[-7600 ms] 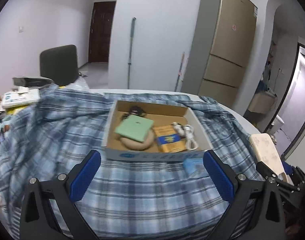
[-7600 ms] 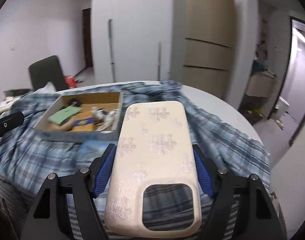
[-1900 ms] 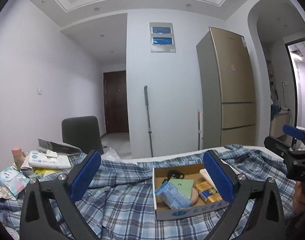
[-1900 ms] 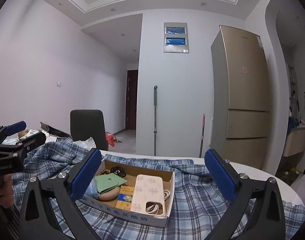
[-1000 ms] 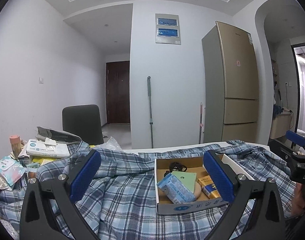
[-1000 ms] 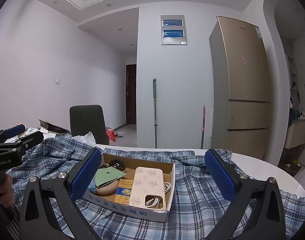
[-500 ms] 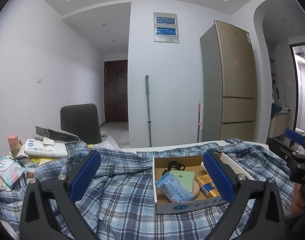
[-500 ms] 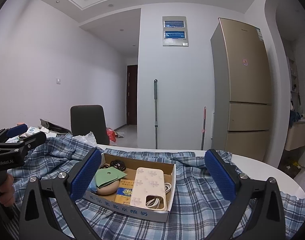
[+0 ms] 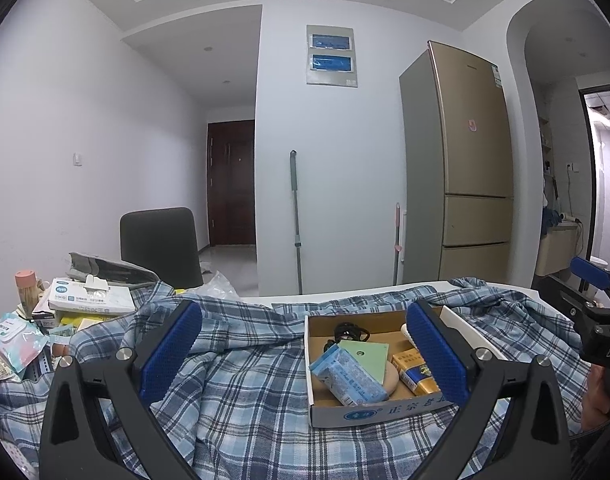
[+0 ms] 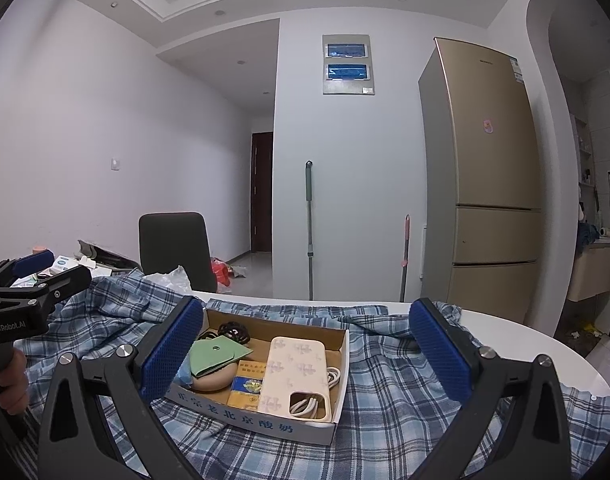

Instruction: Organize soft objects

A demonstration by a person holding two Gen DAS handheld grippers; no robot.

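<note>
A shallow cardboard box (image 9: 369,414) (image 10: 265,426) sits on a blue plaid cloth (image 9: 233,384) (image 10: 389,392) on the table. In it lie a blue tissue pack (image 9: 347,376), a green pouch (image 10: 213,354) (image 9: 365,358), a beige round pad (image 10: 211,378), a yellow carton (image 9: 415,366) (image 10: 245,390), a cream phone case (image 10: 295,374), a white cable (image 10: 309,404) and a black cord (image 10: 229,330). My left gripper (image 9: 305,352) and right gripper (image 10: 305,356) are both open and empty, held back from the box.
Tissue boxes and packets (image 9: 85,298) pile up at the table's left end by a dark chair (image 9: 159,246). A gold fridge (image 10: 489,176), a mop (image 10: 309,232) and a doorway stand behind. The white table edge (image 10: 545,344) curves at the right.
Earlier the right gripper held the phone case and the tissue pack lay before the box; now both are in the box, and both grippers have drawn back, empty.
</note>
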